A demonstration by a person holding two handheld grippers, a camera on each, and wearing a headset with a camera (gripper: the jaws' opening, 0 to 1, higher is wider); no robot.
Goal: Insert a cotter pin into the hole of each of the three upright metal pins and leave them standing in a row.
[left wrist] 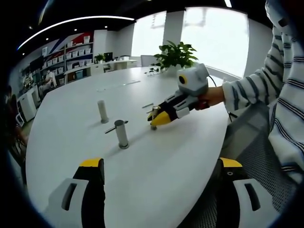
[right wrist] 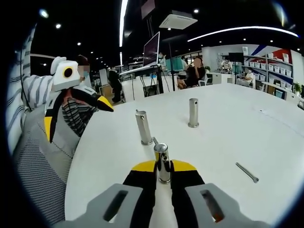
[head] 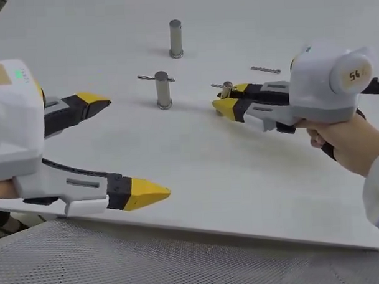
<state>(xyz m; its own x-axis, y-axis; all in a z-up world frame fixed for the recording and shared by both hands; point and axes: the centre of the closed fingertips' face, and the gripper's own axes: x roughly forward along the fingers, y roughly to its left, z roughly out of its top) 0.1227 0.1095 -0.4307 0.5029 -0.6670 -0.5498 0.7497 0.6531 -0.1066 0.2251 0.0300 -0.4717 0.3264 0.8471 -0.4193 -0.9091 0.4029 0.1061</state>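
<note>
Yellow-tipped jaws of the left gripper (head: 124, 149) are held wide apart over the near part of the worktop (head: 197, 198), with nothing between them. Further in and to the right, the jaws of the right gripper (head: 226, 99) are closed on the nearest metal pin (head: 227, 88), which stands upright on the worktop. A thin stub (head: 216, 86) is seen projecting sideways from its top. It is judged to be a seated cotter pin, though the hole itself cannot be made out. To the left of it, the middle metal pin (head: 163, 92) stands free, with a fitted cotter pin (head: 151, 76) passed through its head. Beyond the right gripper, a loose cotter pin (head: 265, 70) lies flat on the worktop. Furthest away, the far metal pin (head: 175, 39) stands upright with no cotter pin seen in it.

The step in hand is judged to be the placing of the second completed pin. For the next move, the grip is to be released without tipping the pin. The loose cotter pin is then to be picked up by one end and aligned with the cross hole of the far metal pin, which may be steadied by the left gripper.
</note>
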